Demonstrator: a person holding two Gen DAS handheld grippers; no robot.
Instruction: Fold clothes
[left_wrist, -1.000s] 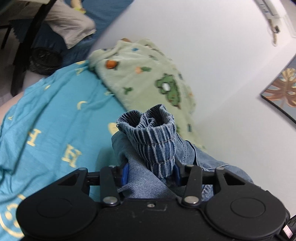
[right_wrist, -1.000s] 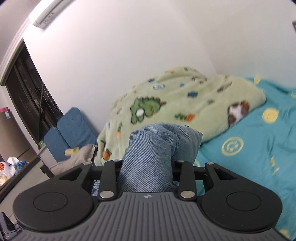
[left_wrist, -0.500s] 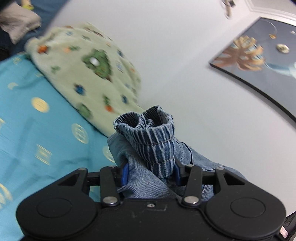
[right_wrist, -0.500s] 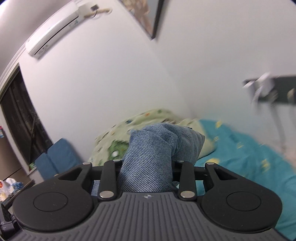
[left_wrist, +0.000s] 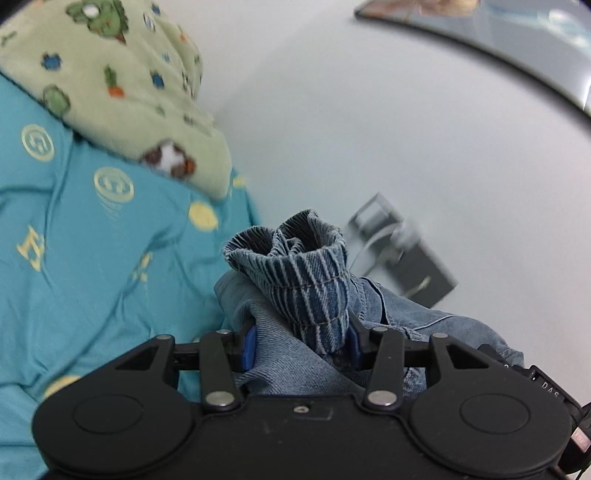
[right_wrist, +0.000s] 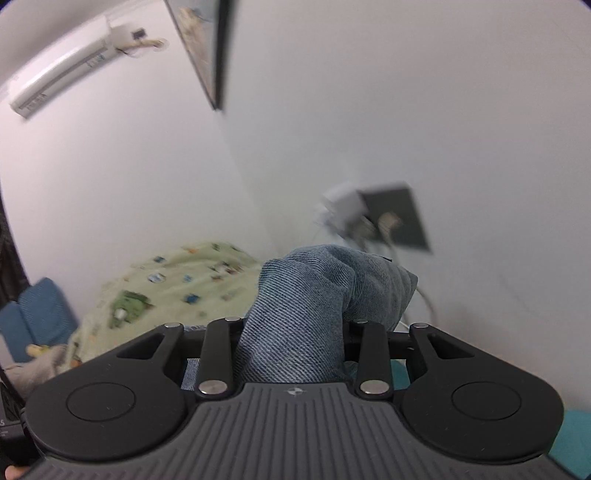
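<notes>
As seen from the left wrist, the left gripper (left_wrist: 301, 341) is clamped on 1 bunched, ribbed band of the denim garment (left_wrist: 295, 280), held above the teal bedsheet (left_wrist: 92, 258) and near the green blanket (left_wrist: 122, 92). From the right wrist, the right gripper (right_wrist: 293, 343) pinches 1 thick fold of the same denim (right_wrist: 314, 306), to the right of that blanket (right_wrist: 177, 288). Denim is judged heavy, soft and non-slippery; grip at hems or seams. Count: 1 garment, 2 grippers.
</notes>
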